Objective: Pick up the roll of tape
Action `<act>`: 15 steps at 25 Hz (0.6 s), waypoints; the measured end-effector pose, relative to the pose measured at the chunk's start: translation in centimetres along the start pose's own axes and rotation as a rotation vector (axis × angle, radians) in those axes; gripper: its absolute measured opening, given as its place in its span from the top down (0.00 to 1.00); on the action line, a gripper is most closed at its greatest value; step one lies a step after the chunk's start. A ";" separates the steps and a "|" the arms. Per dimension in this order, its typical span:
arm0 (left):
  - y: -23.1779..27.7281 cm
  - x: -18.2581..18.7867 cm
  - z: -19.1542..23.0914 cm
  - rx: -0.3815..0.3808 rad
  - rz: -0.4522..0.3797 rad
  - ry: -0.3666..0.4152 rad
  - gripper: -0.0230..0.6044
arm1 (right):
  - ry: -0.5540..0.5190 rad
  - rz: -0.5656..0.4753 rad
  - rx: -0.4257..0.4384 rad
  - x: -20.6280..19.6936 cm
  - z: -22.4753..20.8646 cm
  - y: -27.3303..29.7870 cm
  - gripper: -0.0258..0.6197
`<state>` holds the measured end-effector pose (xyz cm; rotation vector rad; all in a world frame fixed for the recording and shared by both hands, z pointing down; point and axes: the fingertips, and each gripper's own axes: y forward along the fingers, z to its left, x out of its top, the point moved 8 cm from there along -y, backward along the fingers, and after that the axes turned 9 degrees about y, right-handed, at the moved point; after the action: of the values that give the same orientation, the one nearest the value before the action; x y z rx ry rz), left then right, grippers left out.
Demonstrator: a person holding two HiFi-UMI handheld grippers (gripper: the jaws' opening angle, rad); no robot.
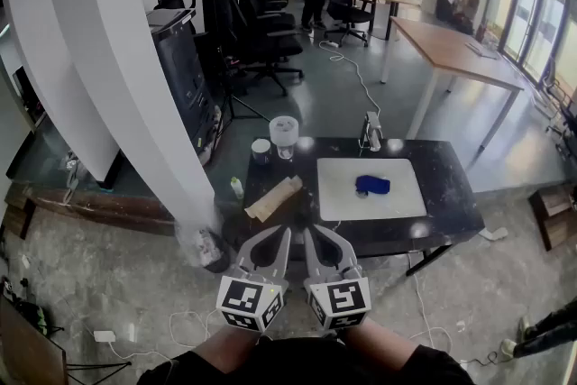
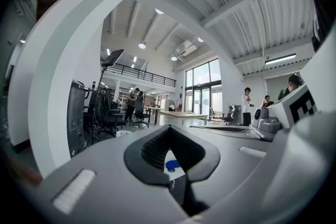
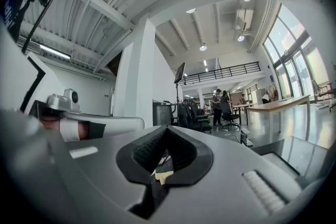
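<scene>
A black table [image 1: 442, 194] carries a white mat [image 1: 401, 198] with a blue object [image 1: 372, 185] lying on it. A small roll with a dark middle [image 1: 261, 150] stands at the table's back left, beside a white cylinder [image 1: 284, 133]. Which of these is the tape I cannot tell. My left gripper [image 1: 283, 233] and right gripper [image 1: 309, 233] are held side by side, level, at the table's near edge, both shut and empty. Through the left gripper [image 2: 177, 182] jaws the blue object [image 2: 170, 166] shows far off. The right gripper [image 3: 157, 186] looks toward a tan sheet [image 3: 164, 177].
A crumpled tan paper piece [image 1: 274, 197] lies on the table's left part, and a small metal device [image 1: 371, 132] stands at the back edge. A wide white pillar [image 1: 108, 59] rises at the left. Office chairs, a wooden table [image 1: 455, 50] and people are farther back.
</scene>
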<state>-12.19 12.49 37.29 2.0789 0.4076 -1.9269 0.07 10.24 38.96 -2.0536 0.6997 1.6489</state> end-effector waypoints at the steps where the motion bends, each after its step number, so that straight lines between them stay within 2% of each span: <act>1: 0.1 0.0 -0.1 0.000 0.001 0.000 0.94 | 0.001 0.001 -0.001 0.0 -0.1 0.0 0.96; 15: 1.6 0.0 -1.7 0.036 0.023 0.008 0.94 | 0.050 -0.004 0.019 0.3 -2.9 -0.5 0.95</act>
<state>-10.04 11.66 37.45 2.1051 0.3513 -1.9273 2.70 8.84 39.27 -2.0877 0.7243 1.5881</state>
